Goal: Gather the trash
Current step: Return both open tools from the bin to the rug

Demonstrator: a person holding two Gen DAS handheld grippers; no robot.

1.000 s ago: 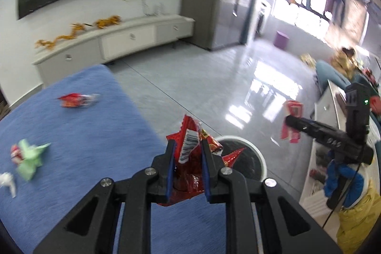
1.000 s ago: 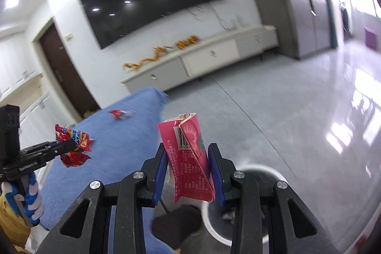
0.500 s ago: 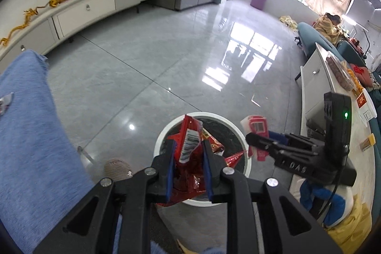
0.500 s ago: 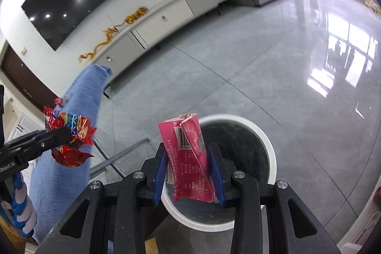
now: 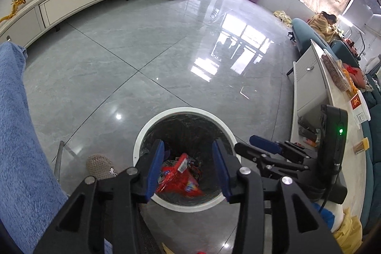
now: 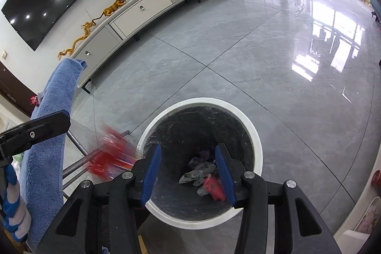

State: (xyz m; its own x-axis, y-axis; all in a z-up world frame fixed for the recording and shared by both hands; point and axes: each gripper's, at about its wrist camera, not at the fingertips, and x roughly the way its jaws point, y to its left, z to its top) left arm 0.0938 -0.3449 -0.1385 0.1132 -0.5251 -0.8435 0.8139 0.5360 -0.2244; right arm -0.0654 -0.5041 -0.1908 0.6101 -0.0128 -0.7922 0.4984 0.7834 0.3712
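Note:
A round white bin with a black liner stands on the grey floor; it also shows in the right wrist view. My left gripper is open above it, and a red snack wrapper is falling between its fingers into the bin. The same wrapper shows blurred in the right wrist view. My right gripper is open over the bin, with a pink wrapper below it among other trash. The right gripper also shows in the left wrist view.
A blue cloth-covered table is at the left, with a small red wrapper on it. A white TV cabinet lines the far wall. A white counter stands at the right. A slipper lies beside the bin.
Both grippers have opened over the bin. The red wrapper and the pink wrapper have left the fingers and are dropping into the bin.

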